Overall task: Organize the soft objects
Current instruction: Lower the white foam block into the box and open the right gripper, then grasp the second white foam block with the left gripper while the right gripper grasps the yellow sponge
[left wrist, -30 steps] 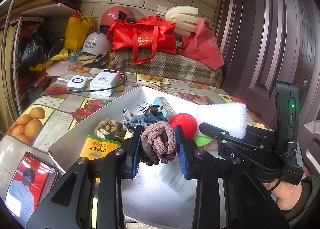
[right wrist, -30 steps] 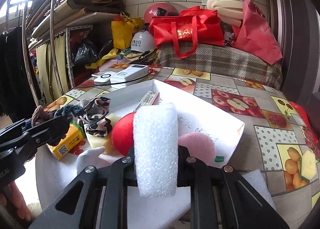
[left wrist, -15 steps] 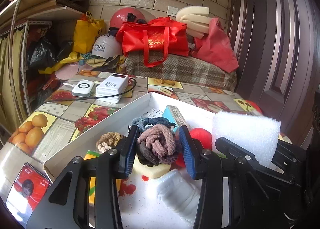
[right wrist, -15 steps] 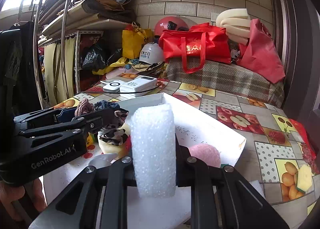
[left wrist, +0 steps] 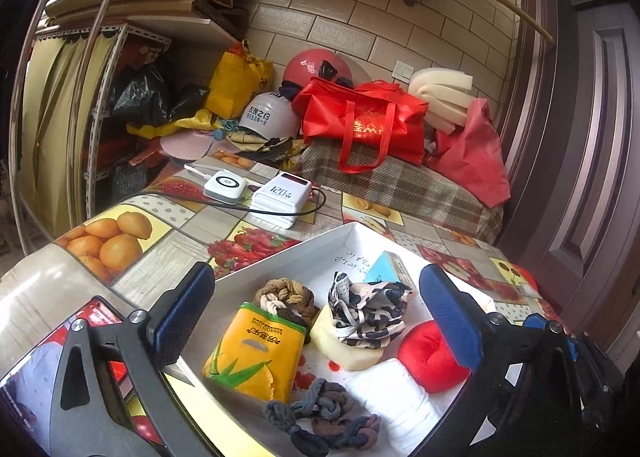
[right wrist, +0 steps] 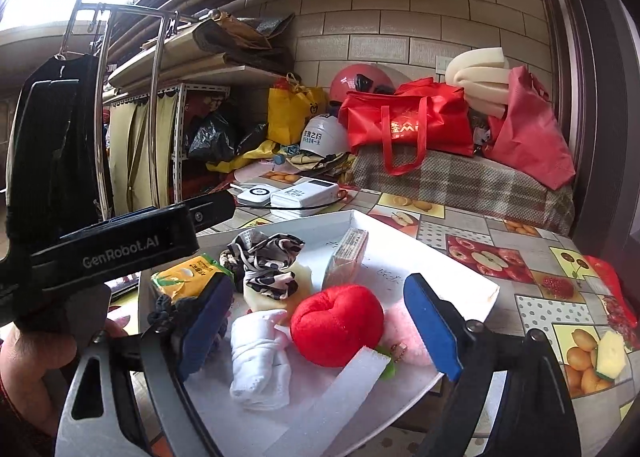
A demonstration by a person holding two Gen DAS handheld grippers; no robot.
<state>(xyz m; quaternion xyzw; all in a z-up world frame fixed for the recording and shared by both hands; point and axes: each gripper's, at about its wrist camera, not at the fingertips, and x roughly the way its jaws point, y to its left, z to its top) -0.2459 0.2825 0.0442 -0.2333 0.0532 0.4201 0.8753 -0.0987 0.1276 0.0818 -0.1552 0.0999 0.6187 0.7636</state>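
Note:
A white tray (left wrist: 288, 257) on the fruit-print table holds soft things. My left gripper (left wrist: 316, 321) is open and empty above it. Below it lie braided hair ties (left wrist: 320, 417), a yellow tissue pack (left wrist: 252, 353), a brown braided tie (left wrist: 286, 297), a leopard-print cloth (left wrist: 368, 309) on a pale sponge, a red plush (left wrist: 428, 353) and a white sock (left wrist: 396, 401). My right gripper (right wrist: 320, 325) is open and empty. Between its fingers lie the white foam strip (right wrist: 340, 393), the red plush (right wrist: 336, 321), the white sock (right wrist: 260, 353) and a pink puff (right wrist: 404, 329).
Two white power banks (left wrist: 256, 193) with a cable lie beyond the tray. A phone (left wrist: 40, 361) lies at the table's left front edge. Red bags (left wrist: 360, 125), helmets and foam pile up at the back. A yellow sponge (right wrist: 610, 353) lies at the table's right.
Both grippers opened. The left let go of the braided hair ties, which now lie in the tray. The right let go of the white foam strip, which now lies on the tray's front.

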